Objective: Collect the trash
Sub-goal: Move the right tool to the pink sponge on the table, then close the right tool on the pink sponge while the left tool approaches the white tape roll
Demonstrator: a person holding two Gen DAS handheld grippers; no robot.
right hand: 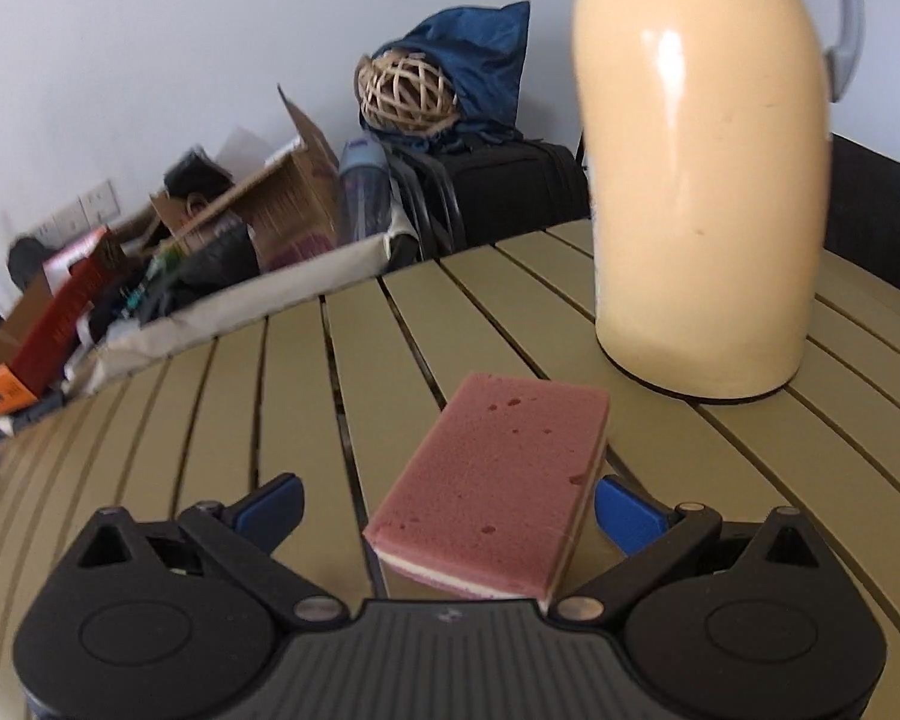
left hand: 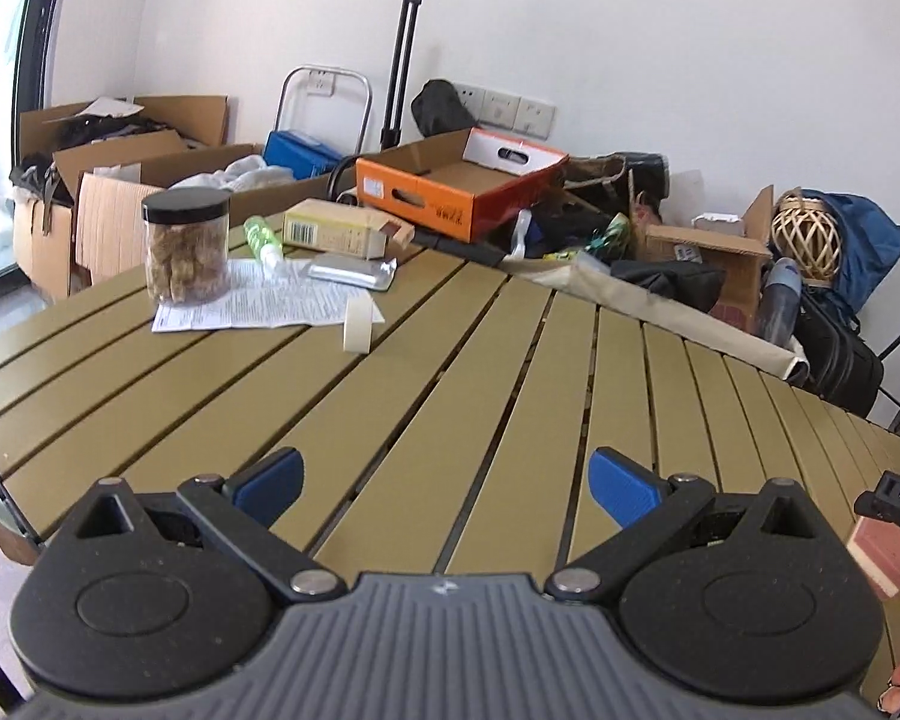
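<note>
My left gripper (left hand: 444, 489) is open and empty, low over the near part of the slatted olive table (left hand: 450, 372). Far left on the table lie a printed paper sheet (left hand: 258, 303), a silver foil packet (left hand: 351, 271), a yellow carton (left hand: 345, 229), a green tube (left hand: 263, 240) and a tape roll (left hand: 357, 327). My right gripper (right hand: 447, 507) is open, with a pink sponge (right hand: 498, 486) lying on the table between its jaws, nearer the right fingertip (right hand: 627, 513). The sponge and right gripper also show at the right edge of the left wrist view (left hand: 885, 540).
A clear jar of snacks with a black lid (left hand: 186, 246) stands on the paper. A tall cream jug (right hand: 702, 180) stands on the table just beyond the sponge, to the right. Cardboard boxes (left hand: 120, 192), an orange box (left hand: 462, 180) and bags crowd the floor behind the table.
</note>
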